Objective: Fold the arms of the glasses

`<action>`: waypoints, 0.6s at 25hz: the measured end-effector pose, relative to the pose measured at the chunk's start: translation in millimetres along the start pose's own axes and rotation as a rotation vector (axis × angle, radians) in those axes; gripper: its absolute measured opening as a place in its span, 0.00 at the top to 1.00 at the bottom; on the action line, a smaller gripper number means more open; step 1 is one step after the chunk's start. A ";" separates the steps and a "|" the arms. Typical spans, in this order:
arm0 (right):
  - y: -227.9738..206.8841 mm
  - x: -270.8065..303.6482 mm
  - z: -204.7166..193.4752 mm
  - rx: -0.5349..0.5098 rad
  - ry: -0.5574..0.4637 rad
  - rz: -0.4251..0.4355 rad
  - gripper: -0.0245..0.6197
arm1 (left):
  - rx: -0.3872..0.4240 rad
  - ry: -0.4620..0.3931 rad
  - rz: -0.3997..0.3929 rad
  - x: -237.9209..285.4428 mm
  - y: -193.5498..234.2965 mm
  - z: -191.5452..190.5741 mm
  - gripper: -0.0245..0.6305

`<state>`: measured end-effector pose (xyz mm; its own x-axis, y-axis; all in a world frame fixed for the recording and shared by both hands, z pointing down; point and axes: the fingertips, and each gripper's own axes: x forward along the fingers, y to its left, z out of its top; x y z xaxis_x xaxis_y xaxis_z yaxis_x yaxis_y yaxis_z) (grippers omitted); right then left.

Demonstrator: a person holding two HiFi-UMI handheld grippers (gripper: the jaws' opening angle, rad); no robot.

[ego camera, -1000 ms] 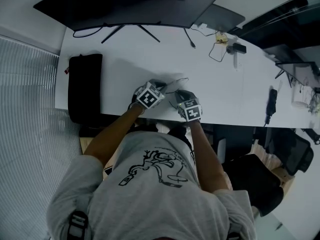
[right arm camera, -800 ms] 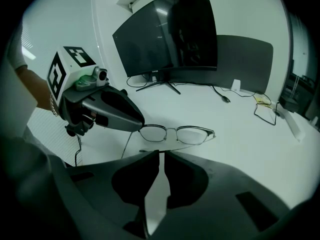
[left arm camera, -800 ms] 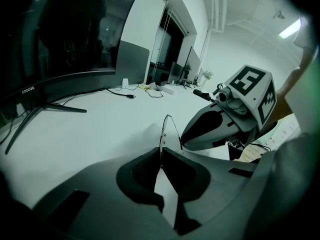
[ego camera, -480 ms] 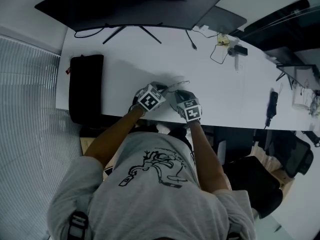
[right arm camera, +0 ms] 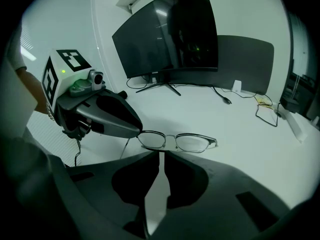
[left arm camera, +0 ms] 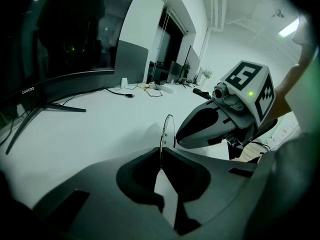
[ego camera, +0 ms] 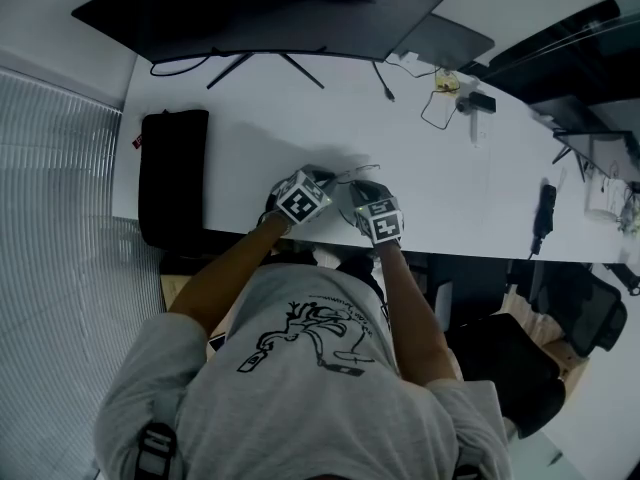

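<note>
Desk (ego camera: 250, 138): white and mostly bare; the work sits at its near edge, close under the person.
Left tool (left arm camera: 161, 159): pressed together on a thin wire at one end of the glasses (right arm camera: 177, 141), probably to steady the frame or to swing that arm.
Right tool (right arm camera: 160, 153): jaws together, tips just under the bridge. Whether they nip the frame is unclear; likely a brace against the other tool's pull.
Glasses: at the desk's near edge between both tools, lenses facing the right tool, one arm slanting down beside the left tool, so seemingly not yet folded.
Pouch (ego camera: 170, 173): black, well to the left, out of play.
Monitor (ego camera: 260, 8): along the far edge.
</note>
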<state>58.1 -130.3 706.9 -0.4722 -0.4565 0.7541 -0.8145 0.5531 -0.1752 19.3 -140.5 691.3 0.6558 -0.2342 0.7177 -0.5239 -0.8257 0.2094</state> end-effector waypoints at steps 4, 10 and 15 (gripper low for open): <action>2.7 -4.3 -2.5 0.011 -0.005 0.003 0.90 | 0.004 -0.004 0.012 0.2 2.1 -0.2 0.91; 11.4 -14.9 -7.3 0.020 -0.021 0.018 0.85 | 0.004 -0.005 0.020 -0.1 0.8 -0.2 0.91; 18.1 -23.6 -14.2 0.023 -0.016 0.023 0.75 | 0.010 -0.001 0.033 0.5 -0.1 -0.8 0.91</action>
<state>59.3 -99.7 695.0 -0.4963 -0.4551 0.7393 -0.8108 0.5474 -0.2073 19.2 -140.1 692.2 0.6384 -0.2621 0.7237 -0.5403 -0.8223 0.1788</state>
